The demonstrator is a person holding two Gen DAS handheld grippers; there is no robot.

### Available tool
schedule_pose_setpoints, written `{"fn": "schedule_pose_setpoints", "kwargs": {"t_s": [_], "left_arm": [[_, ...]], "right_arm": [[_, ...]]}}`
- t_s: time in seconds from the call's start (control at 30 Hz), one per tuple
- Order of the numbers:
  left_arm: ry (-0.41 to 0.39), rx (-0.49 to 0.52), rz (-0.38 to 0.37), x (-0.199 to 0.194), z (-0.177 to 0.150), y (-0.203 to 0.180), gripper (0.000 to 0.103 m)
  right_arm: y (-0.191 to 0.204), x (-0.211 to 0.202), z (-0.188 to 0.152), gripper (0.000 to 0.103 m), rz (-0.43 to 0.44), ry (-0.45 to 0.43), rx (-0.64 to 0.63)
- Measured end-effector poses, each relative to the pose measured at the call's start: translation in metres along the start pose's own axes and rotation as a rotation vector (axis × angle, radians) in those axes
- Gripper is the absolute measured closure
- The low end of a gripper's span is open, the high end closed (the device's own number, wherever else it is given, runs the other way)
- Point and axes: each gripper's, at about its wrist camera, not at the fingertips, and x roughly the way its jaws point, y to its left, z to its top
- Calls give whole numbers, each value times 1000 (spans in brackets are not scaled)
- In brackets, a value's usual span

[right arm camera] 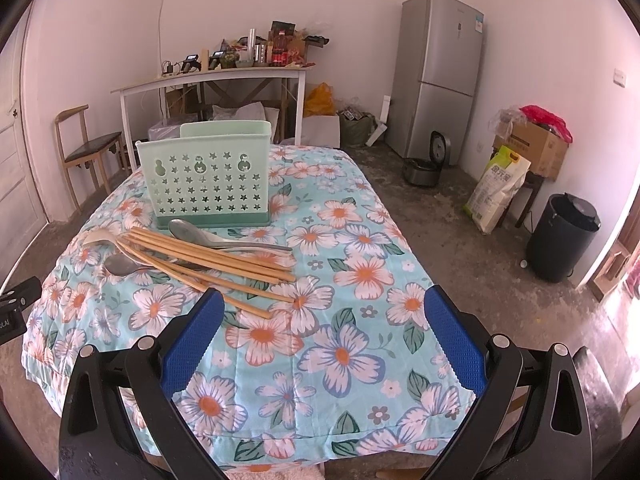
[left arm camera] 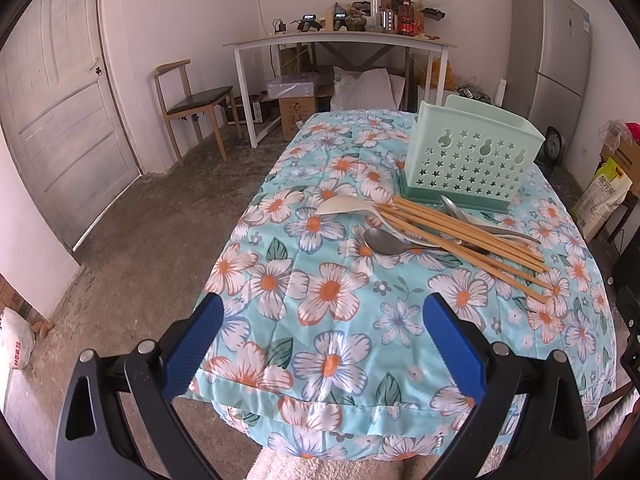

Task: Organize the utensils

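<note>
Bare concrete floor (right arm camera: 460, 216), white walls (right arm camera: 360, 0). Beyond the claws: cluttered white desk (right arm camera: 208, 78), wooden chair (left arm camera: 192, 100), grey fridge (right arm camera: 438, 72). Panelled door (left arm camera: 60, 128) left.

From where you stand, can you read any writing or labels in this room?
None legible.
Yellow-green sack by the wall: large printed characters, too blurred to read.
Grey fridge: blue sticker, too small.
Brown cardboard box: faint print, unreadable.
White bag on the floor: red print, blurred.
</note>
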Motion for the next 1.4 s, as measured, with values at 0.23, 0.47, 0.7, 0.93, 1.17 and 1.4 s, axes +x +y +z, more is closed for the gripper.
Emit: {"fn": "schedule_pose_setpoints", "kwargs": {"t_s": [0.23, 0.47, 0.7, 0.93, 1.17, 1.4], "left_arm": [[-2, 2, 1, -5, 0, 2, 5], [-2, 3, 1, -5, 1, 2, 5], [-3, 4, 1, -5, 0, 2, 5], [-2, 5, 1, -6, 1, 3, 5], [8, -13, 20, 0, 4, 8, 5], [84, -27, 24, 29, 4, 10, 5]], "right_arm": [[0, -1, 0, 8, -3, -4, -1], [-1, -2, 0, 8, -1, -3, -1], [-3, -3, 0, 8, 3, -4, 7], [-5, -3, -1, 8, 5, -1, 12], [0, 4, 0, 8, 5, 9, 14], [2, 19, -5, 8, 24, 51, 5]]}}
